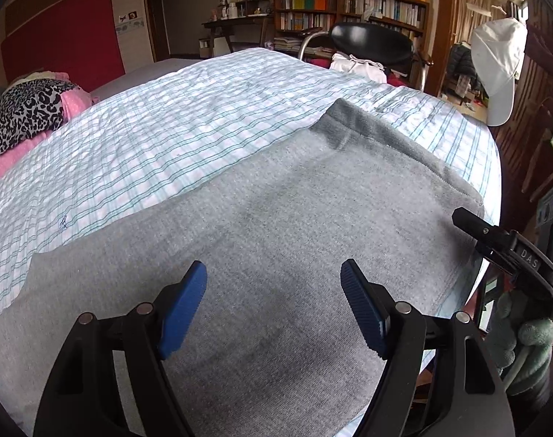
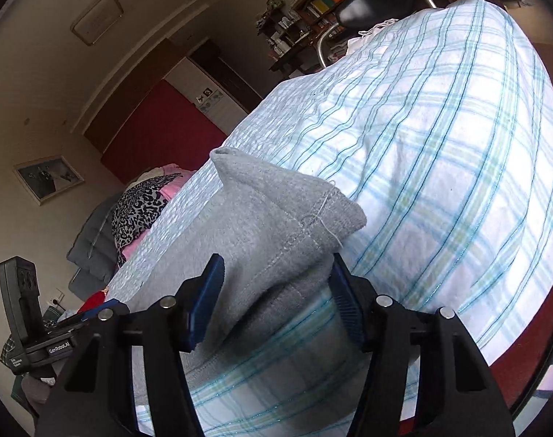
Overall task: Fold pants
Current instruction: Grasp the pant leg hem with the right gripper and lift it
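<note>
The grey pants [image 1: 262, 225] lie spread on the checked bed cover [image 1: 160, 138], filling the left wrist view from 6 toward 2 o'clock. The left tongs [image 1: 273, 306] hover above them, pads wide apart and empty. The right tongs [image 2: 276, 298] straddle a raised corner of the pants [image 2: 276, 211]; whether they pinch it, I cannot tell.

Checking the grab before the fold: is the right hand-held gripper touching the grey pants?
Cannot tell. In the right wrist view, the pants' raised corner sits between the right hand-held gripper's jaws, but contact isn't plain.
</note>
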